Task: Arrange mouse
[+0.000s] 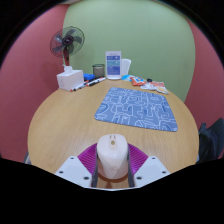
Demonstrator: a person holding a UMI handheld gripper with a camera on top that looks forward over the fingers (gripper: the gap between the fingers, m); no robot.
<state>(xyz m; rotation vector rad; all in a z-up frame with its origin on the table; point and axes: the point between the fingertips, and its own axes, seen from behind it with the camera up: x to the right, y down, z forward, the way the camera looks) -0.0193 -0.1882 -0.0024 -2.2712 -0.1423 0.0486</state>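
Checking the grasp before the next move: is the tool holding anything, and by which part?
Yes. The tool holds the mouse by its two long sides, one pink pad pressing on each, above the round table.

Bare table (60, 125) ahead — mousepad (138, 108) right, clutter beyond
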